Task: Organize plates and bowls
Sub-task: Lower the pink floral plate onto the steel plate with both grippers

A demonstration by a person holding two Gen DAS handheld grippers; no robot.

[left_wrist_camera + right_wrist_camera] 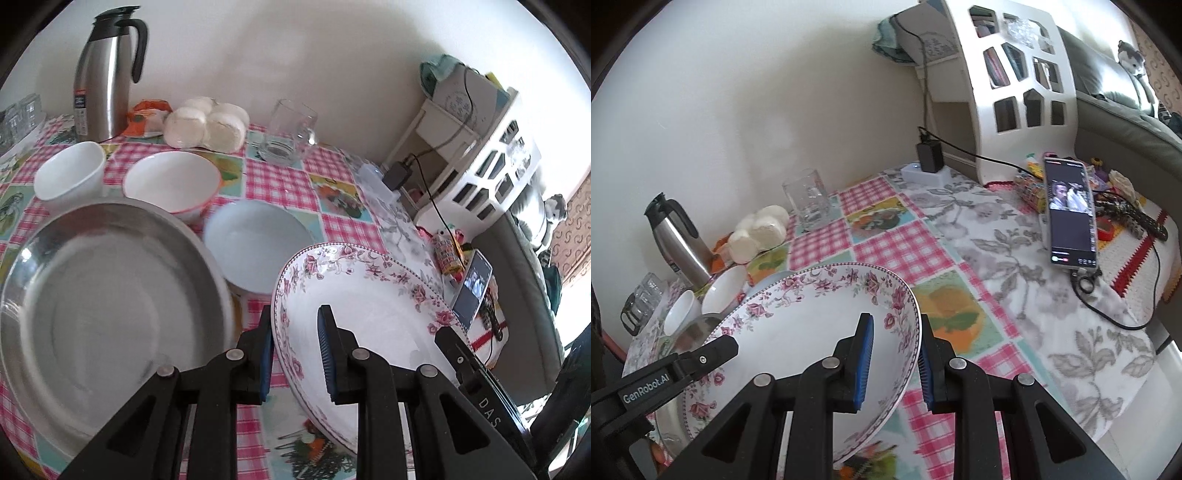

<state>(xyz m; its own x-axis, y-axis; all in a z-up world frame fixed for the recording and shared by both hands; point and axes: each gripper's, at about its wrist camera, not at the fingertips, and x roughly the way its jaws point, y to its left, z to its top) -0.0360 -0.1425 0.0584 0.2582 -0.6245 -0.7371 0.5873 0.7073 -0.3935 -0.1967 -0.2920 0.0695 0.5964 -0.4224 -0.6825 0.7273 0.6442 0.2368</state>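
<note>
A white plate with a pink flower rim (369, 295) (812, 314) hangs tilted above the checked tablecloth, held from both sides. My left gripper (295, 354) is shut on its left rim, blue pads pinching the edge. My right gripper (895, 363) is shut on the opposite rim. Each gripper's tip shows in the other's view. Left of the plate lies a large steel plate (103, 306). Behind it stand a pale blue bowl (255, 240), a white bowl with an orange rim (173, 181) and a small white bowl (70, 173).
A steel thermos jug (107, 74), a pack of white buns (207, 125) and a glass mug (288, 129) line the wall. On the right lie a phone (1069, 214) with its cable, a power strip (923, 171) and a white shelf unit (1015, 66).
</note>
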